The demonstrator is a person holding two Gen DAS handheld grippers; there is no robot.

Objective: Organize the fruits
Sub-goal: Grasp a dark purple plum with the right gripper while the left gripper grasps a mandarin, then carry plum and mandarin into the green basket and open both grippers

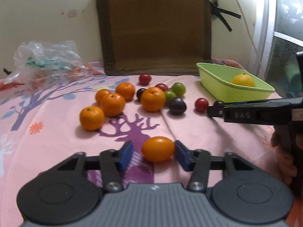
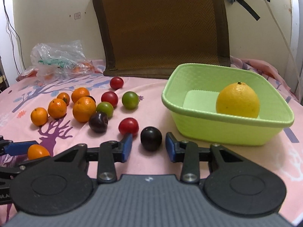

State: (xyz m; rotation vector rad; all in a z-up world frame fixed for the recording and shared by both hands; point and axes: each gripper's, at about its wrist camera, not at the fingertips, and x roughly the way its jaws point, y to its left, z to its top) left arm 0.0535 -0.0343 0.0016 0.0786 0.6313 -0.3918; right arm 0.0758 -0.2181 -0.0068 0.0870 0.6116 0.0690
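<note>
An oval orange fruit lies on the pink printed cloth near its front edge, between the blue pads of the left gripper. Those tongs stand wide: the right pad is at the fruit's side, the left pad a little apart from it. Further right, a dark plum sits on the cloth between the pads of the right gripper, also wide, with a gap on each side of the plum. A hand shows at the right gripper's handle in the left wrist view.

Just beyond the plum stands a green basket toward the cloth's right edge, with a large yellow citrus inside it. In the middle of the cloth lies a loose cluster: five mandarins, several red, green and dark plums, some touching one another. At the back edge a brown cushion leans upright against the wall, and a crumpled clear plastic bag rests in the back left corner.
</note>
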